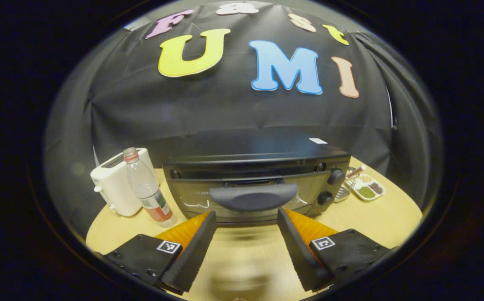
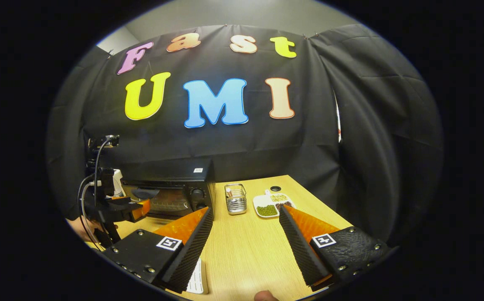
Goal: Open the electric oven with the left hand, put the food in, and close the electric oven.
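Note:
A black electric oven (image 1: 258,167) stands on the wooden table, facing me in the left gripper view. Its glass door (image 1: 191,194) looks tipped slightly outward at the top, with a dark gap above it. The curved dark handle (image 1: 253,197) lies just beyond my left gripper (image 1: 247,214), which is open and holds nothing. In the right gripper view the oven (image 2: 170,175) sits at the left, with the left gripper (image 2: 135,209) in front of its handle. My right gripper (image 2: 246,213) is open over the table and empty. A divided white dish of beans (image 2: 272,205) lies ahead of it.
A white toaster (image 1: 116,184) and a plastic bottle (image 1: 147,188) stand left of the oven. A wire basket (image 2: 235,198) stands right of it, beside the dish (image 1: 367,188). A flat white object (image 2: 198,278) lies partly hidden under my right gripper's left finger.

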{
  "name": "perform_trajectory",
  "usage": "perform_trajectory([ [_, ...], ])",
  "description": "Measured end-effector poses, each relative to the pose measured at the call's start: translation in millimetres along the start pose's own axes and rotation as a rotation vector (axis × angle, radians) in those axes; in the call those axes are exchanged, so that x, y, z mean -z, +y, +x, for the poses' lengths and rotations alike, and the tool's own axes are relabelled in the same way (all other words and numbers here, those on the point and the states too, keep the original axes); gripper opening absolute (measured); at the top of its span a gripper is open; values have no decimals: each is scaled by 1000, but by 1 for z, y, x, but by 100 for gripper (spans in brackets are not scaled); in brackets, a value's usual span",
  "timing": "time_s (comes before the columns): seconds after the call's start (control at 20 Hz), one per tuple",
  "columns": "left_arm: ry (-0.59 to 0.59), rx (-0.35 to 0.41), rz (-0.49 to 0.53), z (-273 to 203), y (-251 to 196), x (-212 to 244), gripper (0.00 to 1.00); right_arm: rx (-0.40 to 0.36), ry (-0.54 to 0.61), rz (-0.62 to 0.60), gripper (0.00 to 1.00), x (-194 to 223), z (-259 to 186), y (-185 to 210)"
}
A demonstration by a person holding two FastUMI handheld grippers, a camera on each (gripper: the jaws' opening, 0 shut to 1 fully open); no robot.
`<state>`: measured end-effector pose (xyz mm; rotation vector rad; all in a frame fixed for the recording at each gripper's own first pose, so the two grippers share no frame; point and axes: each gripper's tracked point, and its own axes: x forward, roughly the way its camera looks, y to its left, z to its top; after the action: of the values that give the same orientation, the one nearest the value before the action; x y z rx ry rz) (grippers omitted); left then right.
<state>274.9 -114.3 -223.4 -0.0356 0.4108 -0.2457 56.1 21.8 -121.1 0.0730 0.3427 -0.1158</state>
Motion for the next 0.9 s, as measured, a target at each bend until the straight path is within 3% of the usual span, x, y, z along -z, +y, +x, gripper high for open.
perform_trajectory([
  [0.35,-147,3,12,-44,-8,-60,100,-13,-73,12,97,-29,-13,-14],
  [0.55,-256,-18,-3,-121,-22,-97,98,-82,-141,-10,97,-55,-26,-29],
  [0.9,-348,-108,-28,-249,-34,-106,100,-161,-195,-37,97,-77,-63,-62],
])
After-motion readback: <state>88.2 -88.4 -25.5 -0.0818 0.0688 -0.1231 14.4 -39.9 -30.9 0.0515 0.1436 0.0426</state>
